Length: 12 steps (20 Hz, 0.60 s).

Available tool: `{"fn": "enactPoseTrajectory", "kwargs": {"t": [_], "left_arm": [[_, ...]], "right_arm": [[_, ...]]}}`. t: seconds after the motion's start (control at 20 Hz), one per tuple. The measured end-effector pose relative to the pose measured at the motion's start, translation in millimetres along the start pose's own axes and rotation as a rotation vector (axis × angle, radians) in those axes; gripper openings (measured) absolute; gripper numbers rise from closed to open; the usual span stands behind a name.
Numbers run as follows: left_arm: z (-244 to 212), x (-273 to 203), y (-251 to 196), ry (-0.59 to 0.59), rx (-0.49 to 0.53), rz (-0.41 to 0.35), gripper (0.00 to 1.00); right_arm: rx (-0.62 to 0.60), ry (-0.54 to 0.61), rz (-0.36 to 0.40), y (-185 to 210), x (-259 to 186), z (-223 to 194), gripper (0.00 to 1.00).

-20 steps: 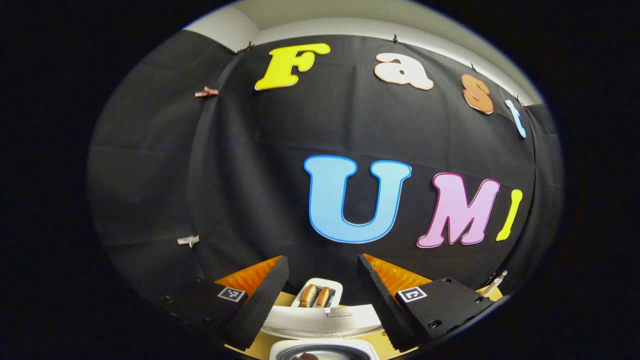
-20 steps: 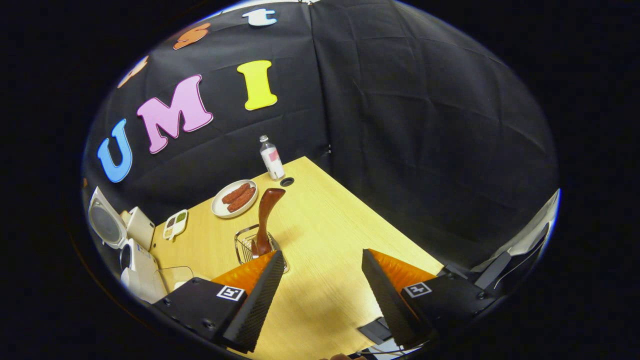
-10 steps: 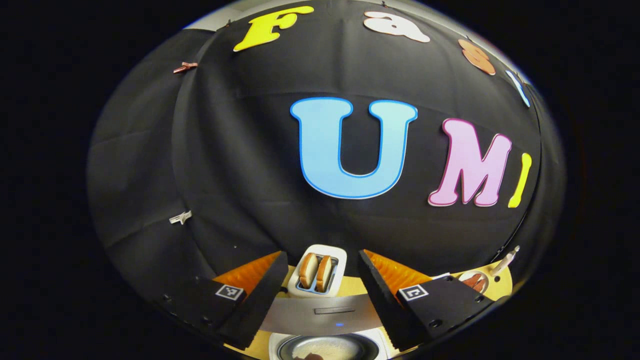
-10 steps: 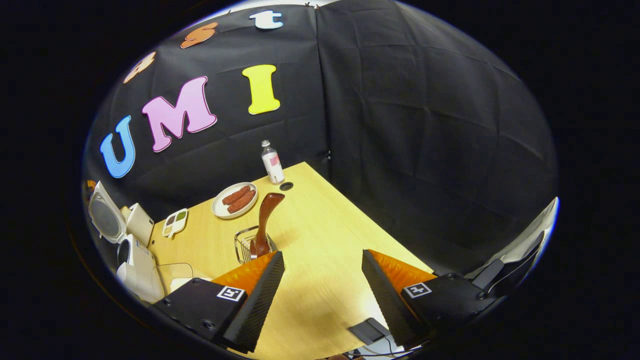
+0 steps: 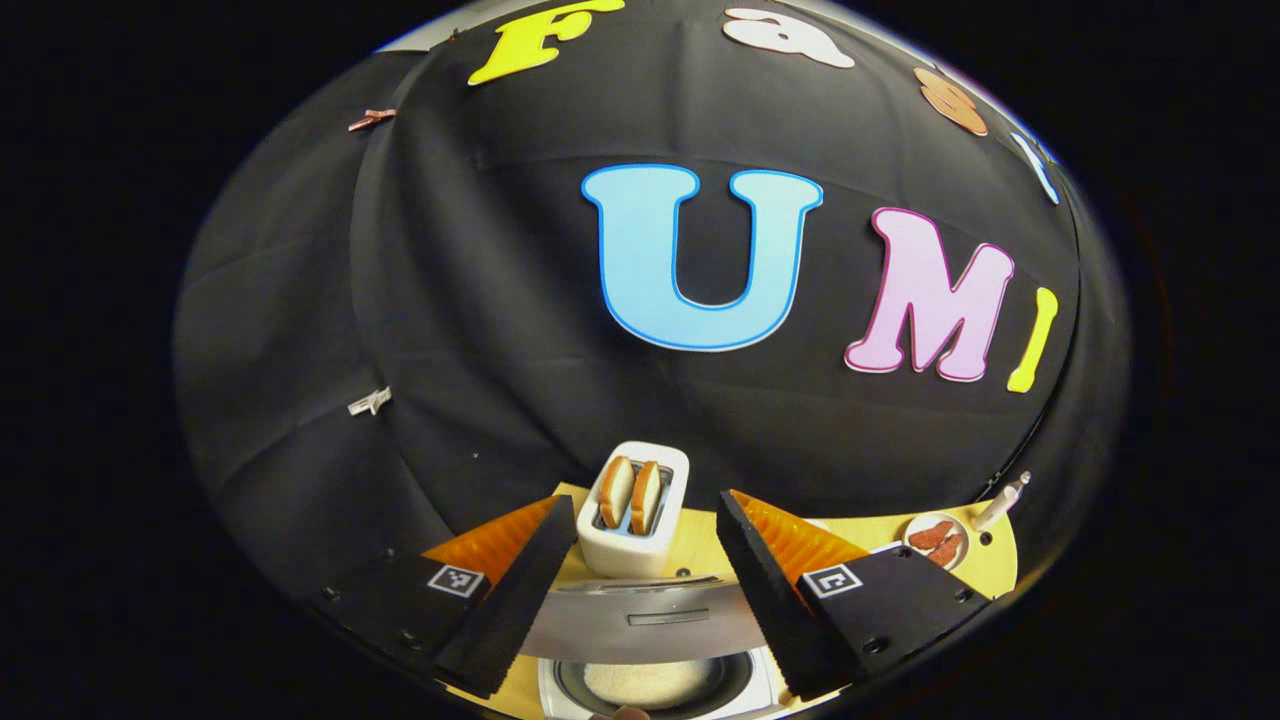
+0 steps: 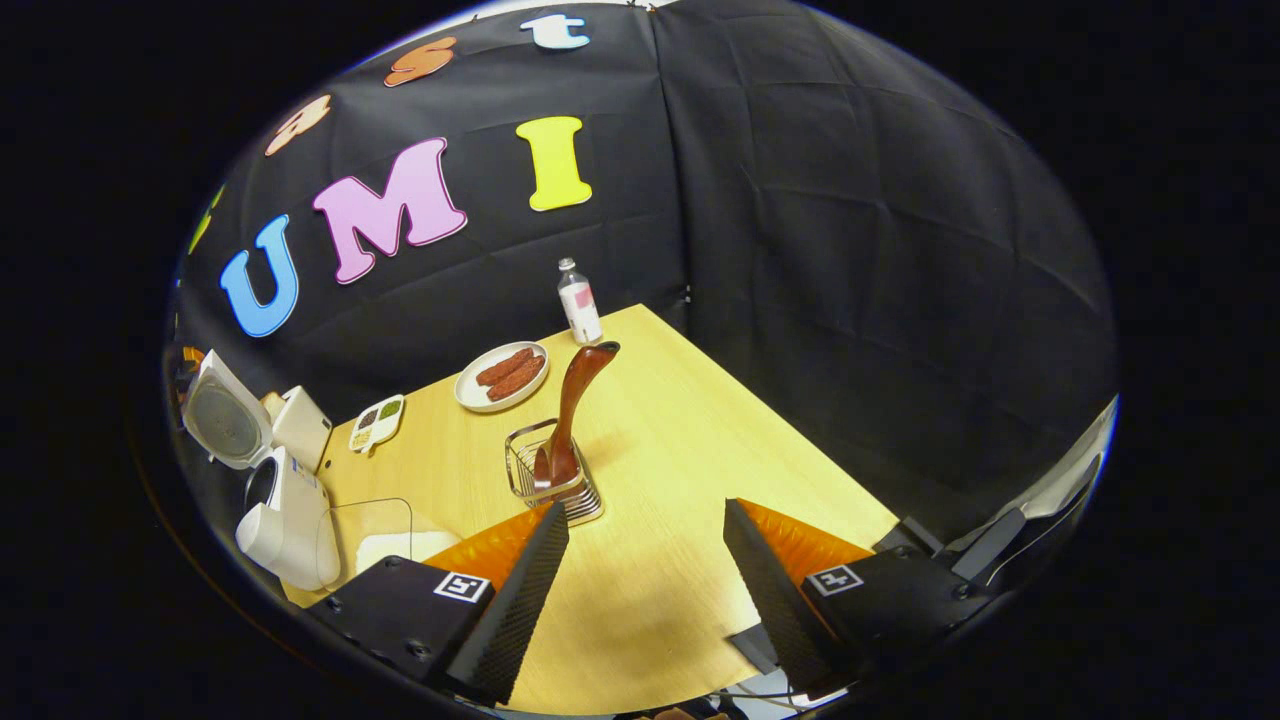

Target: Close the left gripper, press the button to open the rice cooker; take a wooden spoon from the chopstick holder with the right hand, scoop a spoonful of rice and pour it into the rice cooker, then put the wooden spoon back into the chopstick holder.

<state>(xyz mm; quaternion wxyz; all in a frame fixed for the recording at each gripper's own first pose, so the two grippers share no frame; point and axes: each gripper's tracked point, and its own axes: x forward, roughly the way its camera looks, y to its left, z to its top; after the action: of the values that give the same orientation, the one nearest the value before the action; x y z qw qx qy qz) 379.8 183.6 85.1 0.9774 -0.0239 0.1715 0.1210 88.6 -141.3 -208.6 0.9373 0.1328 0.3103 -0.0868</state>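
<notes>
The white rice cooker [image 6: 285, 515] stands at the table's left edge with its lid [image 6: 222, 420] raised. In the left gripper view its silvery lid [image 5: 640, 620] rises just past my open left gripper [image 5: 645, 510], and the inner pot [image 5: 650, 685] below holds something pale. A dark wooden spoon [image 6: 578, 400] stands upright in the wire chopstick holder [image 6: 545, 480], which sits just ahead and left of my open right gripper [image 6: 645, 520]. Nothing lies between either pair of fingers. A clear box with white rice [image 6: 385, 540] sits beside the cooker.
A white toaster [image 5: 635, 510] with two bread slices stands behind the cooker. Farther back on the wooden table [image 6: 680, 440] are a plate of sausages [image 6: 505, 370], a small bottle [image 6: 580, 300] and a condiment tray [image 6: 375, 425]. The table's right edge meets the black cloth.
The left gripper view has tipped downward, showing more of the toaster and pot. The right gripper has drawn closer to the holder, so the spoon looks larger. Both stay open.
</notes>
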Motion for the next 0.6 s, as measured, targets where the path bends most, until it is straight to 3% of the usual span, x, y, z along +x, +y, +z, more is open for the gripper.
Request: {"fn": "enactPoseTrajectory", "kwargs": {"t": [0.6], "left_arm": [[-145,-62,-9,0.095,0.012,-0.012,0.99]], "right_arm": [[-0.075,0.029,0.105,38,-22,-30,0.99]]}}
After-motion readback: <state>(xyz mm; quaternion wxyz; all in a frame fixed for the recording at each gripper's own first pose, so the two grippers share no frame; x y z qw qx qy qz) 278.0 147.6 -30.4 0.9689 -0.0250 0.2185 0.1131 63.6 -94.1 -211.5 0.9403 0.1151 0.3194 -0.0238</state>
